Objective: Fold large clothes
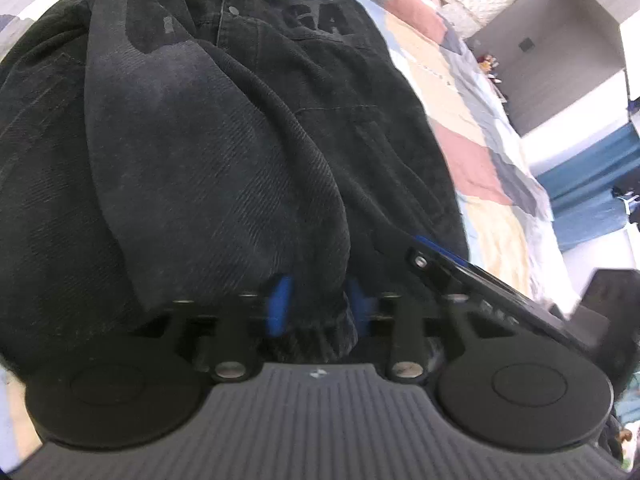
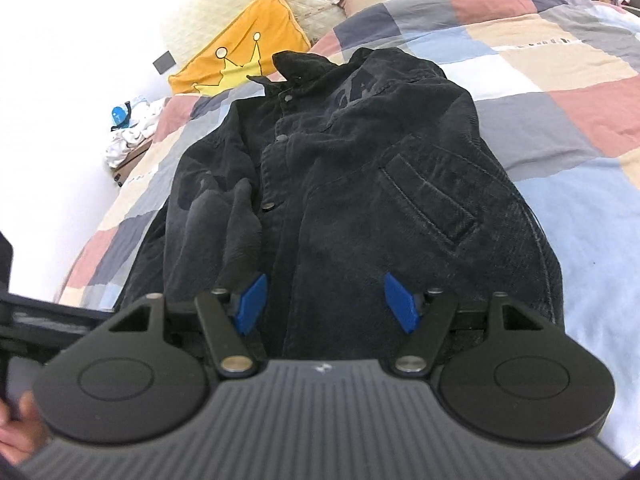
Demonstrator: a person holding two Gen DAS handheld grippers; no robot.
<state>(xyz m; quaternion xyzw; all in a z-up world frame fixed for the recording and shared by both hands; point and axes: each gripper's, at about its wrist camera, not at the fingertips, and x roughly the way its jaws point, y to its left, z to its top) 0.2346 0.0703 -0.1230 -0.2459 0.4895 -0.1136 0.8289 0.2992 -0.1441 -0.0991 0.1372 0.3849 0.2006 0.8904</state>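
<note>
While the left gripper [image 1: 318,304] sits low over the black jacket [image 1: 224,152], its two blue pads [image 1: 280,304] stand a little apart with the ribbed cuff [image 1: 310,340] of a sleeve bunched between them. The picture is blurred there, so whether the pads press on the cuff or merely flank it cannot be told. From the cuff the sleeve [image 1: 208,168] runs away from the camera, folded across the jacket's front. Beyond it are the snap-buttoned placket and dark raised letters on the chest. To the right of the jacket lies a patchwork bedspread [image 1: 480,160] in pink, cream, grey and pale blue.

Seen from the right wrist, the right gripper [image 2: 326,304] has its blue pads [image 2: 400,300] spread wide and released, with nothing between them. It hangs over the jacket's hem. The jacket [image 2: 360,184] lies flat, front up, in the middle of the bed, collar pointing away from the camera, a slanted welt pocket [image 2: 432,204] on the right side and the folded sleeve [image 2: 224,216] on the left. The bedspread [image 2: 560,80] surrounds it. A yellow cushion [image 2: 248,52] with a crown drawing leans at the head of the bed. At the lower left edge, part of a hand [image 2: 16,432] shows.
</note>
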